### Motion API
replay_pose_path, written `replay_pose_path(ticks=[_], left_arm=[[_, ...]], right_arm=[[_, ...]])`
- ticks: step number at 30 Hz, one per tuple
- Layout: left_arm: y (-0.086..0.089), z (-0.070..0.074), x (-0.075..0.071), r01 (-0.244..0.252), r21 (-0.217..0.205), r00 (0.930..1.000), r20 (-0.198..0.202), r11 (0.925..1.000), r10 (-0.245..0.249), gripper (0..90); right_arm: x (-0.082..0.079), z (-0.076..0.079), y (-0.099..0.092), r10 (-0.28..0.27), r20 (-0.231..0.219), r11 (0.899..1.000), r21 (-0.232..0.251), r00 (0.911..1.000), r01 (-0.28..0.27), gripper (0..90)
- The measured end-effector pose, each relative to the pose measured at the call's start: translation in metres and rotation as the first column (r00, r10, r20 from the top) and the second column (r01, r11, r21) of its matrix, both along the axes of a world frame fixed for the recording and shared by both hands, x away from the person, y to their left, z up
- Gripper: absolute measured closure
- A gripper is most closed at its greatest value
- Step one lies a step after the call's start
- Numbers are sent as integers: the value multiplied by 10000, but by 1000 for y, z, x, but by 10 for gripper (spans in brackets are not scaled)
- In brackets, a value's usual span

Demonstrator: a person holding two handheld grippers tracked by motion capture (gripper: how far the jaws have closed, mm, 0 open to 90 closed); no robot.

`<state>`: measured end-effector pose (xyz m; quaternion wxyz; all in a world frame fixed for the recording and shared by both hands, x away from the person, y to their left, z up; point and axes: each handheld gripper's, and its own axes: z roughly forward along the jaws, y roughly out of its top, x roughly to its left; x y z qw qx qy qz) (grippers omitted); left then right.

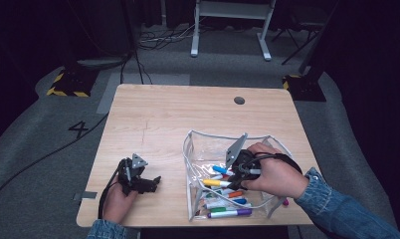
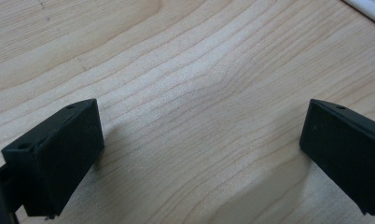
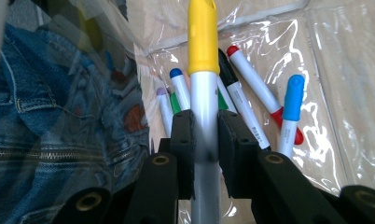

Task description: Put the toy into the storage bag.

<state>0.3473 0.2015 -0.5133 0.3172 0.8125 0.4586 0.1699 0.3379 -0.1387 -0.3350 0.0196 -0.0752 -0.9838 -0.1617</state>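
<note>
Two grippers are working here, and I am reading them from the left across. My left gripper (image 1: 147, 182) is resting low over the bare wooden table (image 1: 153, 119), its jaws standing wide apart with nothing between them. To the right, a clear plastic pouch (image 1: 198, 144) is sitting open with a heap of markers (image 1: 228, 204) in it. My right gripper (image 3: 205, 140) is reaching inside, its jaws closing tight on the white barrel of a yellow-capped marker (image 3: 203, 42). I am judging this as the middle of either loading or emptying the pouch; I cannot tell which. Next I am expecting to need either a clean release or a straight lift past the pouch's rim.
</note>
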Motion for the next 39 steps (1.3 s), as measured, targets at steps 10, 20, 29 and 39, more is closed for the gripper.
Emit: replay_pose_path(ticks=[10,20,29,39], left_arm=[[0,0,0,-2,4,10000,6,10000,2,0],[0,0,0,-19,-24,10000,1,10000,19,0],[0,0,0,-22,-31,10000,-7,10000,22,0],[0,0,0,-22,-32,10000,-6,10000,22,0]], right_arm=[[-1,-19,15,542,-114,9949,-847,9985,-550,768],[7,-41,15,423,-466,9901,-1319,9980,-481,764],[12,-29,8,-392,297,9992,18,9988,391,441],[16,5,-12,-1664,964,9737,1730,9813,1481,389]])
